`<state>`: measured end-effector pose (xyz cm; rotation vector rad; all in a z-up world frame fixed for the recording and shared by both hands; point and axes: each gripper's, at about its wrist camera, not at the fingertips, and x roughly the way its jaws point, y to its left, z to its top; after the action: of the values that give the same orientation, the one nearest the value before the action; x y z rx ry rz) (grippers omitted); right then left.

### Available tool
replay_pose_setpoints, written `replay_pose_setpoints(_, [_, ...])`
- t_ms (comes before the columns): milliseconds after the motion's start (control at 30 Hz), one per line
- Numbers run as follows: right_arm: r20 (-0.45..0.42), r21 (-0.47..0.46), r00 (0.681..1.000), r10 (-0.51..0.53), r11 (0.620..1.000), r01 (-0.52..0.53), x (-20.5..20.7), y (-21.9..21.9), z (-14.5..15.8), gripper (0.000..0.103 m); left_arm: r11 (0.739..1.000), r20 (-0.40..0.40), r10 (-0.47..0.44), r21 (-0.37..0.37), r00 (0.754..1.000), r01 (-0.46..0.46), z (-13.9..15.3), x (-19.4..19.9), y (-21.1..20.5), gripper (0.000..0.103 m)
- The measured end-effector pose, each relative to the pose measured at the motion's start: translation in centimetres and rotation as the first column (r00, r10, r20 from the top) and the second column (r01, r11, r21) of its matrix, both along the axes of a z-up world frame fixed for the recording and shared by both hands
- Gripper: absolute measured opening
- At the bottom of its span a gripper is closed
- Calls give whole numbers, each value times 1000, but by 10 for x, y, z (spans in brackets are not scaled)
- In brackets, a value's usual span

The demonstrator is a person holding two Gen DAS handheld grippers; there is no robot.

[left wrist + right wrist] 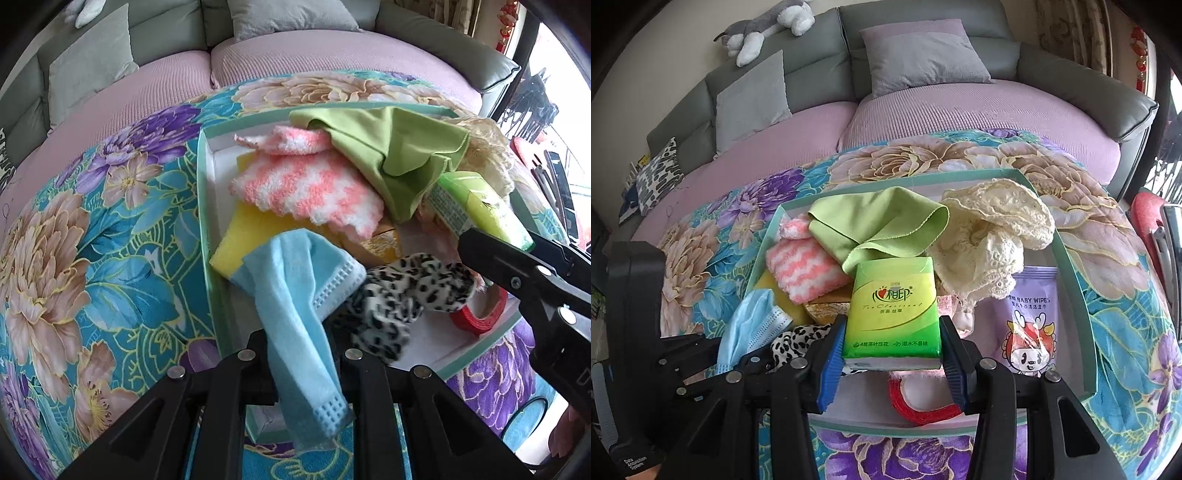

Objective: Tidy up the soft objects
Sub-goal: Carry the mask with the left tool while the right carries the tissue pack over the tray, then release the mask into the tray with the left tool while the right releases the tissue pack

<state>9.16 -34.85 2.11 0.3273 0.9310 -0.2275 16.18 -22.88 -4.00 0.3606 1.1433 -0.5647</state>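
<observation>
Inside tray [1075, 273]: 1 tissue pack [892, 314], 1 mask [295, 295].

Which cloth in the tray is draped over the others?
The green cloth: it lies over the pink-and-white striped cloth, with nothing on top of it. The blue cloth hangs from the left claw.

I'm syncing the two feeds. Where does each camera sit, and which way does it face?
Left wrist: on the left gripper, looking down at the tray; its fingers pinch the blue mask; the right gripper shows.
Right wrist: on the right gripper, facing tray and sofa; pads clamp the tissue pack; the left gripper shows.
Shared: mask, pack, green cloth, red tape.
</observation>
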Motion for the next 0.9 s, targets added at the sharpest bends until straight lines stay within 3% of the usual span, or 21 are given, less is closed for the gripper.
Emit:
replay_pose_setpoints(367, [-14, -14, 1000, 1, 1000, -2, 4, 3, 1, 51, 1000, -25, 23, -8, 999, -24, -3, 3, 4, 21])
replay_pose_setpoints(600, [11, -48, 1000, -11, 999, 11, -1, 3, 11, 59, 999, -2, 30, -25, 1000, -30, 12, -1, 10, 55])
replay_pose_setpoints(900, [76, -61, 996, -43, 997, 48, -10, 0, 28, 59, 996, 39, 45, -80, 998, -42, 45, -5, 21, 66])
